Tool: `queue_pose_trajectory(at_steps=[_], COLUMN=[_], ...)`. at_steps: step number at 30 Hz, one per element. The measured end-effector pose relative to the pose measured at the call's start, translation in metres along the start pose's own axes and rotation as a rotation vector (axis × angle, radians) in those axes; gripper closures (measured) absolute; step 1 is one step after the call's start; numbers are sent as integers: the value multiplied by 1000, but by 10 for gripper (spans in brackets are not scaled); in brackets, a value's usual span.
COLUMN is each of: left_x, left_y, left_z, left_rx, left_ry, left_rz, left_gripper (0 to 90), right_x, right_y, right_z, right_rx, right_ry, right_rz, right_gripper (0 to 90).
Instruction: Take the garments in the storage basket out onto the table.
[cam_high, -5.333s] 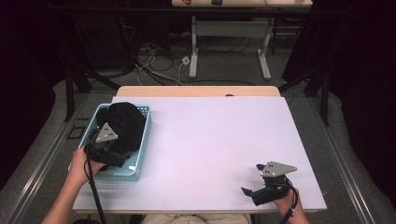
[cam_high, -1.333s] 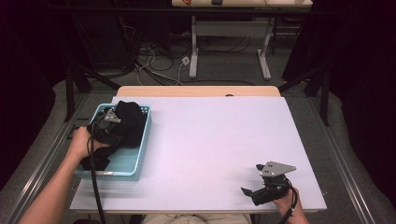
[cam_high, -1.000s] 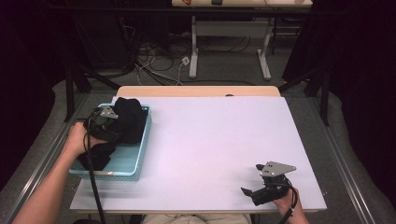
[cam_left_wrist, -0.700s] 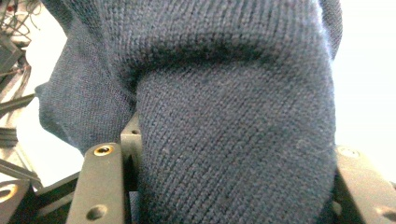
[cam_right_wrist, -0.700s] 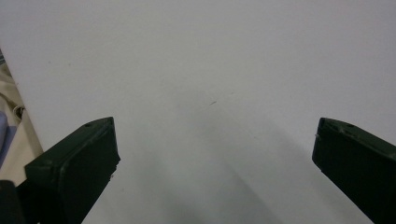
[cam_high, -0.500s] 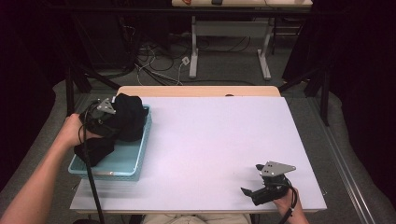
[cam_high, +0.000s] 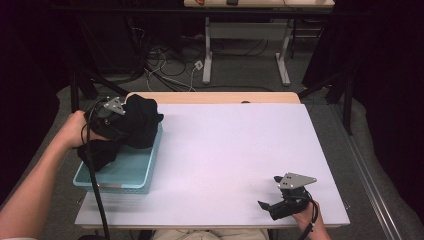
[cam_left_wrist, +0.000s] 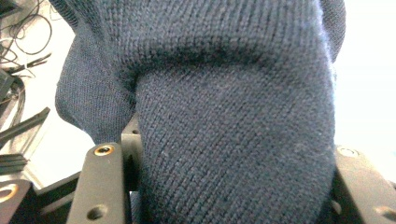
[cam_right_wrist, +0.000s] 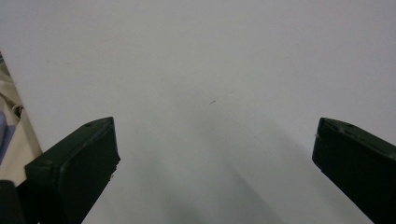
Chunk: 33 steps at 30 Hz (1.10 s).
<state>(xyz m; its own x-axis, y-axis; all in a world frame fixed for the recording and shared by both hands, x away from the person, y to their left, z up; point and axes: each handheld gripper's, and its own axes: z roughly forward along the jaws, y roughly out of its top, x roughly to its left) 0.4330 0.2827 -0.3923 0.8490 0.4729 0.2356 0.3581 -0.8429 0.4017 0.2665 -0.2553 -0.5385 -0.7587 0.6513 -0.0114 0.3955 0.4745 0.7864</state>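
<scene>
Near right corner of the worktop (cam_high: 230, 150): I see the right claw (cam_high: 266, 206) resting low over bare surface, jaws spread wide with nothing between them. Near left: the light blue basket (cam_high: 150, 167) sits at the worktop's left edge. Further back, the left claw (cam_high: 125, 122) is clamped on a dark navy knitted garment (cam_left_wrist: 233, 130); a thick fold of knit fills the gap between its jaws. The garment bunches over the basket's far end, part hanging into it.
</scene>
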Motion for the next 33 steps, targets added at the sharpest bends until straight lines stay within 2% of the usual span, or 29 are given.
queue_pose_trajectory(at_steps=[12, 18, 23, 33], left_x=[-4, -7, -8, -12], left_y=[16, 26, 33, 48], left_z=[-10, -14, -23, -38], left_rx=[22, 53, 40, 40], left_ry=[-52, -52, -62, -64], left_rz=[77, 108, 98, 123], left_gripper=[413, 413, 413, 414], right_x=[0, 1, 0, 0], right_y=[0, 0, 0, 0], right_z=[1, 0, 0, 1], right_rx=[2, 6, 5, 9], right_ry=[1, 4, 1, 0], right_rz=[1, 3, 4, -2], right_gripper=[0, 0, 0, 0])
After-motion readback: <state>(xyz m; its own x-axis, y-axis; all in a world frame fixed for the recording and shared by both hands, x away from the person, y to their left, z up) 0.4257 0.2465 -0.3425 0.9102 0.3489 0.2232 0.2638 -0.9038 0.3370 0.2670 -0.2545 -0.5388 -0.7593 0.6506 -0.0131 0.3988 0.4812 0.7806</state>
